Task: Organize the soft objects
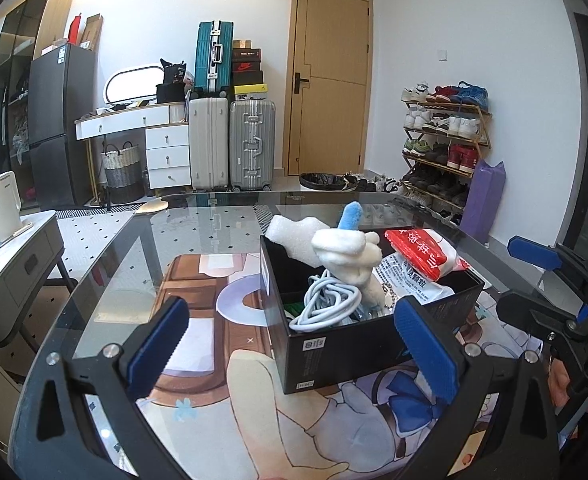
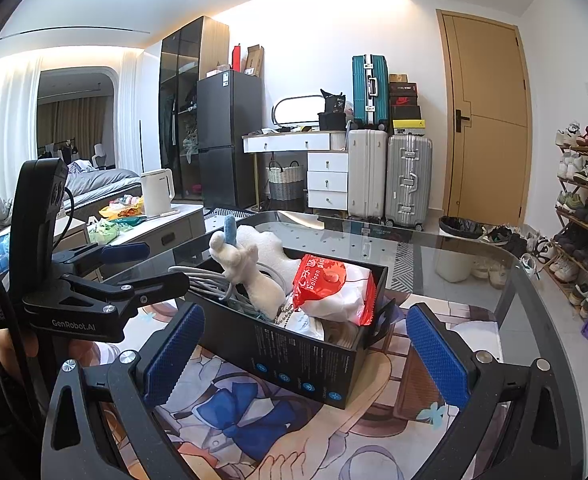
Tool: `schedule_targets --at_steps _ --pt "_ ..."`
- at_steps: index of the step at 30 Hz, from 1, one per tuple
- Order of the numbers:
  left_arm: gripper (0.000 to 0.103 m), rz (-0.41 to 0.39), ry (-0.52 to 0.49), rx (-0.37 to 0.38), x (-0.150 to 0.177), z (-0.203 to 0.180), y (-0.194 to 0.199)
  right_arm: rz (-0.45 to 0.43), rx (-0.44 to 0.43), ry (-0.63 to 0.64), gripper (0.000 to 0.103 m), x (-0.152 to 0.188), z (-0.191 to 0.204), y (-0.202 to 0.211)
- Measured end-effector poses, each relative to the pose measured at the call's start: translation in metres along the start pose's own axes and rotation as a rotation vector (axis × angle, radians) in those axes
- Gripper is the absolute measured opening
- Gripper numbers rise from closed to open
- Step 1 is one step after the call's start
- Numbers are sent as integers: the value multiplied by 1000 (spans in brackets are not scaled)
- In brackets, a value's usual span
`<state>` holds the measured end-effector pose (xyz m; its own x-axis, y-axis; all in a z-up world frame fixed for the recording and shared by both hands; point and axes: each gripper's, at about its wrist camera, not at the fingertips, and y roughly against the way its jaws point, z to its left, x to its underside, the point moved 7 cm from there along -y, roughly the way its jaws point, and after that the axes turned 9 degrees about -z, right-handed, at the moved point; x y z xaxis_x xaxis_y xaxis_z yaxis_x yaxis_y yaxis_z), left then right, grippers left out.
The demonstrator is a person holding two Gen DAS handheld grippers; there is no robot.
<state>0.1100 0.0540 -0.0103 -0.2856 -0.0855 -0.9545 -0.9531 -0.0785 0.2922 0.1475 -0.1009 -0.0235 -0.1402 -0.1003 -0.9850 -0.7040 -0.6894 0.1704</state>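
Both claws are mine and both are empty. Left claw (image 1: pixel 290 344) is spread wide, blue pads apart, hovering low over the printed mat (image 1: pixel 198 344) near the table's near edge, nothing between the fingers. Right claw (image 2: pixel 306 352) is also released, fingers wide apart, with the near end of the black box (image 2: pixel 294 360) showing between them but not touched.

The box sits on the mat, roughly mid-table, long side angled toward me. Soft stuff is already piled in it: white plush toy (image 1: pixel 350 256) with a blue tip sticking up, leaning on the far rim; a white foam piece (image 1: pixel 290 232) poking over the far left corner; coiled pale-blue cable (image 1: pixel 326 304) in the left half; red-and-white packet (image 2: pixel 330 288) resting on top of printed white sachets in the right half. A metal ball chain hangs off the plush; can't tell what it's clipped to.

I judge the step as late in the task: items collected, contents sitting loose and overflowing the rim. The mat around the box looks bare of more soft items.

Next move, my guess: bring one claw down onto the plush or the foam to tuck it below the rim, the other steadying the box wall so it doesn't slide on the mat.

Beyond the table's far edge: suitcases, a door, a shoe rack.
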Motion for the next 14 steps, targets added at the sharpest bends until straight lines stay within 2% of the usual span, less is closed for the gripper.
schedule_targets --at_steps 14 --pt "103 -14 -5 -2 -1 -4 4 0 1 1 102 0 0 0"
